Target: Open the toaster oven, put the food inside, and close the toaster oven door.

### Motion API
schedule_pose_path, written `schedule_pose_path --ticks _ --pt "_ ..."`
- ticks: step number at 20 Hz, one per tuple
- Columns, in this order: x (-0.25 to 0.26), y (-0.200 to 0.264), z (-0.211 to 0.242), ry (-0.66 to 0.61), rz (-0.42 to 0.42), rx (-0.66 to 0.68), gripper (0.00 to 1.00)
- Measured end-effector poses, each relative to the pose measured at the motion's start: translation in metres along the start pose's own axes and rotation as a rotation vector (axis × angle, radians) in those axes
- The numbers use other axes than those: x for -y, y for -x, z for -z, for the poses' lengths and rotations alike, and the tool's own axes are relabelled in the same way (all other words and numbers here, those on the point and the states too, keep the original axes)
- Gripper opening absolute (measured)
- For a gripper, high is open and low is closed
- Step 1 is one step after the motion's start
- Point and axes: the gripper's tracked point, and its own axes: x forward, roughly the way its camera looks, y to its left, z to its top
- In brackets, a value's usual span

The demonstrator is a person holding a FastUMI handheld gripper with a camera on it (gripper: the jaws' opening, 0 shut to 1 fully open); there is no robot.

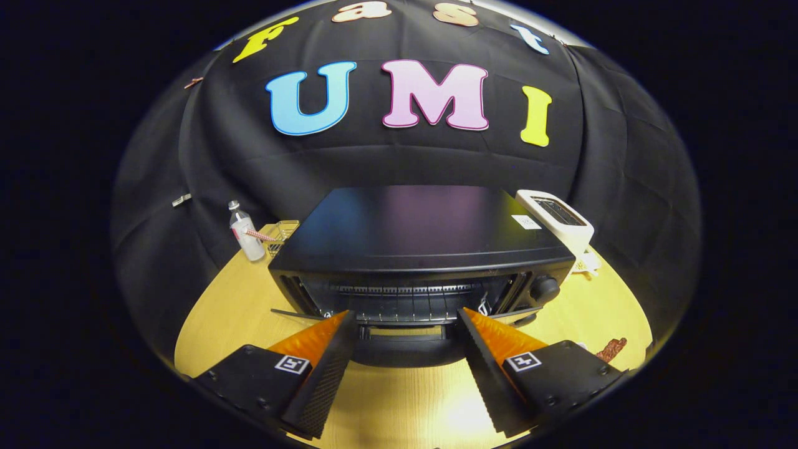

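Toaster oven (pixel 419 262) at 12 o'clock ahead of my gripper (pixel 406 321), door (pixel 399 349) dropped open, cavity bare.
Gripper view: my fingers are spread and hold nothing, tips flanking the door edge. Food (pixel 612 349) lies on the table (pixel 237 312) at 3 o'clock. Risk: swinging right could clip the door or knob (pixel 544 288). White toaster (pixel 558 219) and bottle (pixel 244 234) behind; their labels unreadable.
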Motion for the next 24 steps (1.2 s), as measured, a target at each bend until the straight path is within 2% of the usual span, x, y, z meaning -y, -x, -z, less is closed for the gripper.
schedule_pose_path --ticks 12,18,24 --pt "0.002 0.033 0.07 0.014 -0.004 -0.107 0.98" --pt "0.004 0.037 0.113 0.003 -0.017 -0.213 0.97" --pt "0.01 0.032 0.135 0.006 -0.023 -0.267 0.97"
